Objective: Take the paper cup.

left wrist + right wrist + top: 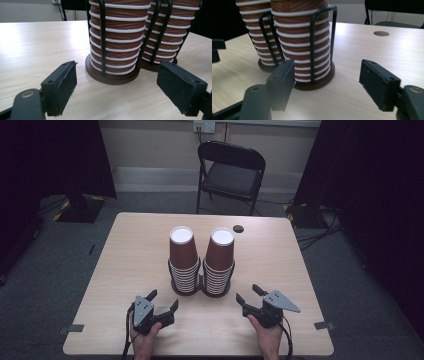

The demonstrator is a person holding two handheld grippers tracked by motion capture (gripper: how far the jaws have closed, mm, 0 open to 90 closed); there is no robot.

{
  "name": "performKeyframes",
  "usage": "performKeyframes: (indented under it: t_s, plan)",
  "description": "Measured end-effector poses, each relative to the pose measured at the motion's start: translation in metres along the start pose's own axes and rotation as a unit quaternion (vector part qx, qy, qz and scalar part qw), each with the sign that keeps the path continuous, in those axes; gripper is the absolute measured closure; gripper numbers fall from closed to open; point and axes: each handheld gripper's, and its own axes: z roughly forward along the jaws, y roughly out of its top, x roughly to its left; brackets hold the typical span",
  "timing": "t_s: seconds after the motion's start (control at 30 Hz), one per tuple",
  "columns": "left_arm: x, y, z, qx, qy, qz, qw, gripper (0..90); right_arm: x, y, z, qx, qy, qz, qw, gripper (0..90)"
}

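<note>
Two tall stacks of brown paper cups with white rims stand upside down in black wire holders on round dark bases, the left stack [183, 261] beside the right stack [219, 262], mid-table. My left gripper [162, 301] rests on the table in front of the left stack [116, 37], open and empty. My right gripper [249, 294] sits in front of the right stack [303, 45], also open with nothing between its jaws. The far stack [257, 35] shows behind in the right gripper view. Both grippers are held low near the table's front edge.
The light wooden table [135, 250] has a round cable hole [238, 228] behind the cups. A black folding chair [230, 172] stands beyond the far edge. Dark curtains hang on both sides, and cables lie on the grey floor.
</note>
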Motion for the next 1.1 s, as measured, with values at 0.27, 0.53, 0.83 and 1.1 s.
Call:
performKeyframes:
  t_s: [0.27, 0.53, 0.83, 1.1]
  plan:
    - [-0.001, 0.000, 0.000, 0.000, 0.001, 0.004, 1.0000, 16.9, 0.000, 0.014, 0.001, -0.011, 0.013, -0.001, 0.9999, 32.0]
    - [-0.002, 0.000, 0.000, 0.001, 0.004, 0.007, 1.0000, 18.0, 0.003, 0.031, 0.002, -0.024, 0.024, -0.009, 0.9994, 37.5]
    - [-0.002, -0.001, -0.002, -0.005, 0.003, 0.010, 0.9999, 18.5, 0.005, 0.060, 0.008, -0.041, 0.032, -0.008, 0.9986, 24.8]
    - [-0.001, 0.000, -0.001, -0.002, -0.006, 0.008, 1.0000, 18.6, 0.004, 0.086, 0.018, -0.050, 0.040, 0.000, 0.9980, 14.3]
